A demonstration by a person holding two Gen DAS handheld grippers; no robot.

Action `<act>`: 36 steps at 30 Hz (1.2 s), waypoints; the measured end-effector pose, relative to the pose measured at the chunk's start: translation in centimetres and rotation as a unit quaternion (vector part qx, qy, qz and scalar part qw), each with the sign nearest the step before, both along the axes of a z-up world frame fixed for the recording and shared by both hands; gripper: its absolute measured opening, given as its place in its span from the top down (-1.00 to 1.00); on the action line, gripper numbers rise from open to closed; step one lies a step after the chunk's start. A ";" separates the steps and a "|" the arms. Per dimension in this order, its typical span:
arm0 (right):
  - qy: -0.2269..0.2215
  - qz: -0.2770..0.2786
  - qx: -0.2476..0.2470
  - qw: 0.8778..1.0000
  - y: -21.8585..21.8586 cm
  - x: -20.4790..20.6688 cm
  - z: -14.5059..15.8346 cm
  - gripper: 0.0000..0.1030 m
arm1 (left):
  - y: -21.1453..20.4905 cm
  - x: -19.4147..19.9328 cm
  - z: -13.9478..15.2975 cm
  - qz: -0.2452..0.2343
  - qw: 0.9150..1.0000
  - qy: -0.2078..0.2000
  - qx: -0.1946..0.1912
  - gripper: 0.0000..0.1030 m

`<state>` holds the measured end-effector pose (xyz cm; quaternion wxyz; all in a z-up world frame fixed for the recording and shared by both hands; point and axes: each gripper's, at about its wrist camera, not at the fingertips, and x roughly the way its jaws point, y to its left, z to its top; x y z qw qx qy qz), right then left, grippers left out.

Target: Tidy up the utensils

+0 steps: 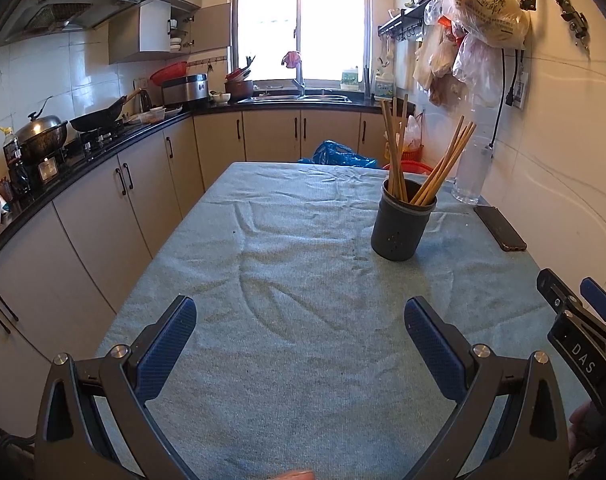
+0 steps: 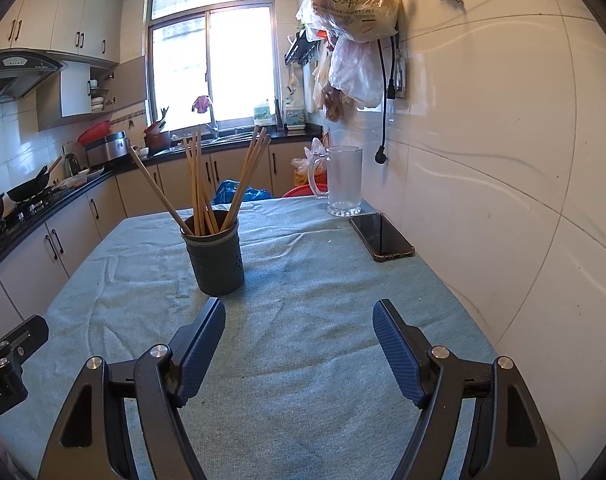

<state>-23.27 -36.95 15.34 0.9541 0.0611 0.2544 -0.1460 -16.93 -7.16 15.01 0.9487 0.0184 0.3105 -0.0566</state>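
Note:
A dark grey utensil holder point(image 1: 401, 222) stands upright on the table's blue-green cloth point(image 1: 295, 280), right of centre, with several wooden chopsticks point(image 1: 397, 148) leaning in it. It also shows in the right wrist view point(image 2: 215, 258), with the chopsticks point(image 2: 201, 184) fanned out. My left gripper point(image 1: 299, 320) is open and empty, low over the near middle of the cloth, short of the holder. My right gripper point(image 2: 299, 322) is open and empty, just near and right of the holder. The right gripper's side shows at the left wrist view's right edge point(image 1: 575, 320).
A black phone point(image 2: 381, 236) lies by the tiled wall on the right. A frosted glass mug point(image 2: 343, 180) stands at the table's far right corner. Kitchen counter and cabinets point(image 1: 103, 184) run along the left. Plastic bags point(image 2: 351, 4) hang on the wall above.

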 end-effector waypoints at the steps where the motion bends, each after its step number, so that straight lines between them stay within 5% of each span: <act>1: 0.000 0.000 0.000 1.000 0.0 0.0 0.0 -0.56 | 0.0 0.0 0.0 0.000 1.000 0.001 0.000 -1.00; 36: 0.013 0.015 0.005 1.000 0.2 0.6 -0.8 -0.59 | 0.0 0.5 -1.0 -0.004 1.000 0.020 -0.003 -1.00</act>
